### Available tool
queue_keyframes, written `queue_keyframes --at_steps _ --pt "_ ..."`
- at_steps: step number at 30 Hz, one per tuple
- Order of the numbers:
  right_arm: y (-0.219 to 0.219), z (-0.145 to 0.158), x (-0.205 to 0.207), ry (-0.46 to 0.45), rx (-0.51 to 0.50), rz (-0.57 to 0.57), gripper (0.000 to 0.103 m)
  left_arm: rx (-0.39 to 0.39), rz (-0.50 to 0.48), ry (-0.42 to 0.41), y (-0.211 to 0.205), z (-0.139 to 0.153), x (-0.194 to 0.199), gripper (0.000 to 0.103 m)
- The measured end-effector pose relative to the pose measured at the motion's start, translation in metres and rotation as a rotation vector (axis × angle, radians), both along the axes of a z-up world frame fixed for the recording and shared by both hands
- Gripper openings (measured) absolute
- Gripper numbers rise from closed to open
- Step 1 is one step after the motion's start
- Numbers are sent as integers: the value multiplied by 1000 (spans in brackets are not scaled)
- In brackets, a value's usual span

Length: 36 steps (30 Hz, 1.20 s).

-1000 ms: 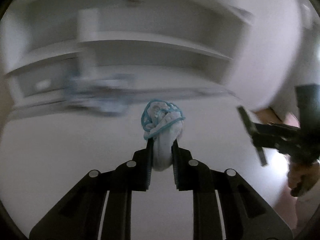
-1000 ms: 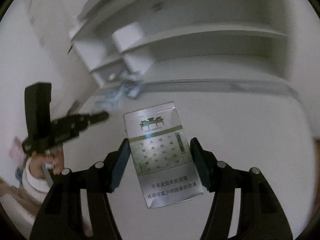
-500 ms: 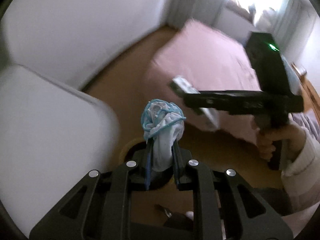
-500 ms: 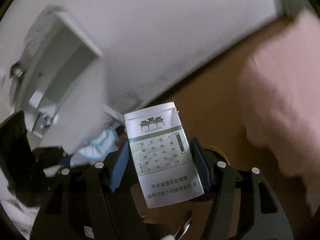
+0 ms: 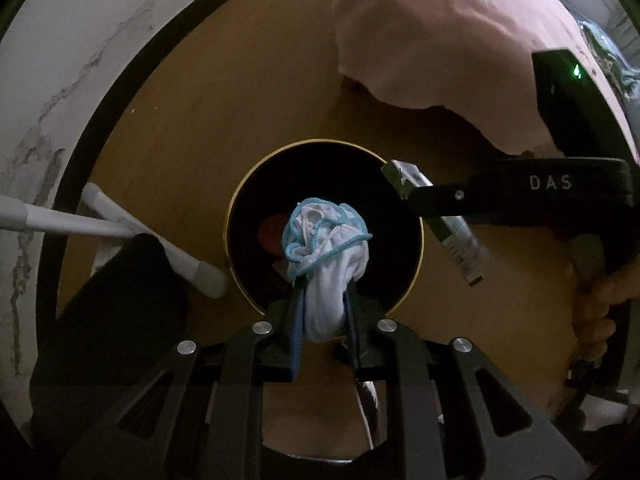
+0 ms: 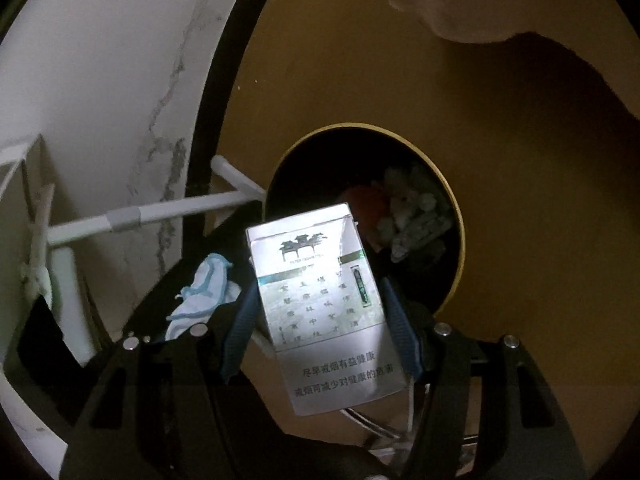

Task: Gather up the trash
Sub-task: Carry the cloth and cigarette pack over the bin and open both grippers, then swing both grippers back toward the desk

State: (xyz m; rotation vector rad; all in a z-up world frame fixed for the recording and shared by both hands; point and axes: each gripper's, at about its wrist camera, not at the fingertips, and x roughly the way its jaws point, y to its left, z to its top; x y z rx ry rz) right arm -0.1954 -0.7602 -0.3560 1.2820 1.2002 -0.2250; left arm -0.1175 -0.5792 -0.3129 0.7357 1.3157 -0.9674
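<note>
Two grippers are positioned above a round bin (image 5: 244, 184) with a gold rim, which stands on a brown floor (image 5: 208, 92).

The left gripper (image 5: 322, 312) is pointed straight down over the bin opening. Its fingers are clamped on a crumpled white mask (image 5: 326, 248) with blue edging, and the bunched top of the mask is seen directly over the dark interior of the bin. A red item (image 5: 272, 234) is visible inside the bin, beside the mask.

The right gripper (image 6: 320, 328) is angled downward toward the bin. Its fingers are clamped on the two narrow sides of a silver and green cigarette pack (image 6: 324, 304), which is held with its printed face toward the camera. The upper edge of the pack overlaps the near rim of the bin in the right wrist view. White crumpled pieces (image 6: 416, 216) are seen inside the bin.

In the left wrist view, the pack is seen edge-on, over the right rim of the bin. A hand (image 5: 600, 304) is seen on the handle of the right gripper.

A white rod (image 5: 72, 222) lies on the floor just left of the bin. A pink cloth (image 5: 440, 32) hangs beyond the bin. A white marbled wall (image 6: 100, 80) stands at the left.
</note>
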Motion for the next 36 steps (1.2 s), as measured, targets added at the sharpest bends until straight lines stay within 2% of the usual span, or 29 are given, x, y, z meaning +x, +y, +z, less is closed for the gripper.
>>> queue_keyframes --at_steps 2,3,4,5,6,7,10,12,14,16,17,19,20,22,24,27,32,36 --pt "-1 -3 -2 -5 8 -1 61 0 7 6 -3 -2 1 18" --pt "-3 -5 -3 -13 23 -6 61 -3 8 4 -10 -1 2 22" --pt "-6 -7 -8 -22 41 -12 62 -8 7 3 -10 -3 2 40" --pt "-6 -7 -8 -25 49 -19 75 -14 5 5 -4 -3 1 54" --pt "-6 -5 -7 -22 48 -24 84 -28 2 3 -4 -3 -2 80" --pt "-8 -2 -9 -28 37 -44 96 -42 -4 1 -5 -1 -3 85" --pt "-17 11 -17 -23 -18 -112 96 -62 -45 -1 -12 2 -16 86" --pt "-26 33 -29 25 -118 -172 96 -77 -82 -12 -14 14 -28 86" --pt "-35 66 -39 29 -258 -217 96 -147 -101 -29 -13 37 -37 86" --pt "-42 111 -48 10 -436 -251 96 -310 -124 -36 -12 88 -49 88" --pt "-42 141 -51 8 -558 -268 96 -370 -138 -49 -9 108 -53 91" --pt "-34 197 -55 -8 -779 -305 96 -527 -174 -123 3 168 -66 95" --pt "-24 231 -54 -22 -899 -326 96 -581 -183 -171 11 191 -69 96" --pt "-5 270 -50 -66 -1014 -331 96 -673 -165 -307 35 238 -68 96" --pt "24 308 -42 -194 -1081 -301 96 -718 -105 -417 63 270 -56 96" --pt "68 342 -20 -336 -1151 -279 96 -713 45 -518 110 296 -21 96" --pt "142 358 67 -422 -1163 -20 96 -607 367 -572 208 298 47 96" --pt "221 363 138 -509 -1129 195 96 -536 635 -601 306 295 96 96"
